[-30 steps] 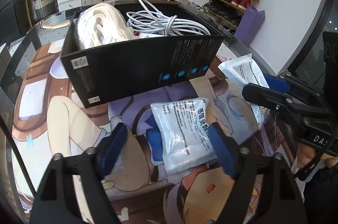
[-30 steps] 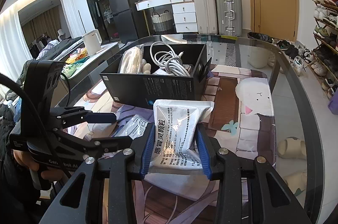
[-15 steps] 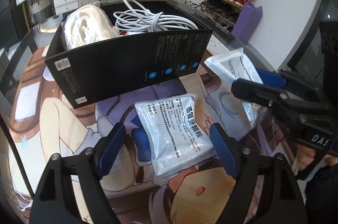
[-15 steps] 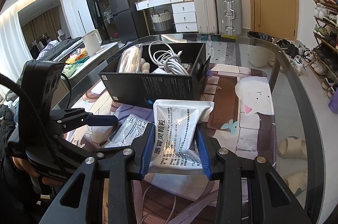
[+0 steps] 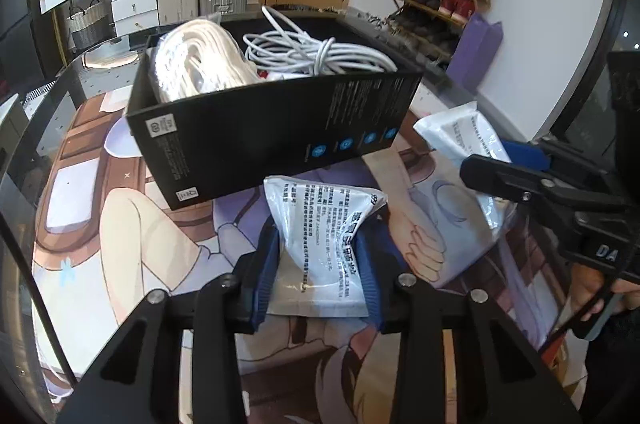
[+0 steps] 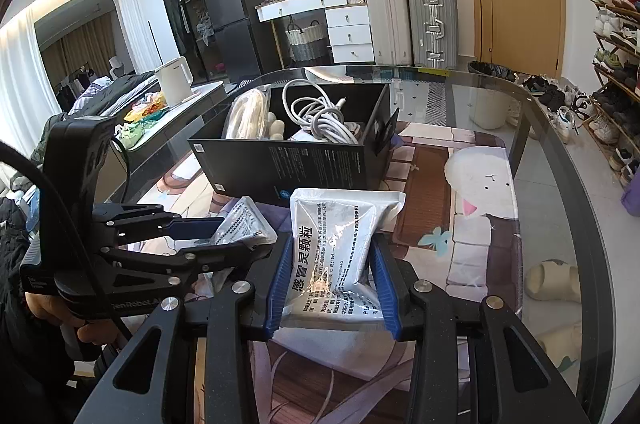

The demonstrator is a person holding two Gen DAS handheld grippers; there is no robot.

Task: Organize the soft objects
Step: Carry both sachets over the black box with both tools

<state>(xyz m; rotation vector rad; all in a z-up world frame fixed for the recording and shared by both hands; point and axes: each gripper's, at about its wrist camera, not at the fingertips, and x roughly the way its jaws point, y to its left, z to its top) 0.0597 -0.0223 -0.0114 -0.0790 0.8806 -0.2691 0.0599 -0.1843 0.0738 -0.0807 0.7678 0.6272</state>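
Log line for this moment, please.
left gripper: just closed on pouch | right gripper: shut on second pouch | black box: awaiting both

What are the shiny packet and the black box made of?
Packet in the left gripper: probably plastic or foil film; it is glossy, crinkled and buckles between the pads. Black box: looks like matte printed cardboard, with thin stiff walls and sharp folded corners.

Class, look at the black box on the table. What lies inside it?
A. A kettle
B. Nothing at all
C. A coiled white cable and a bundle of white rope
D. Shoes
C: the black box holds a coiled white cable beside a bundle of white rope.
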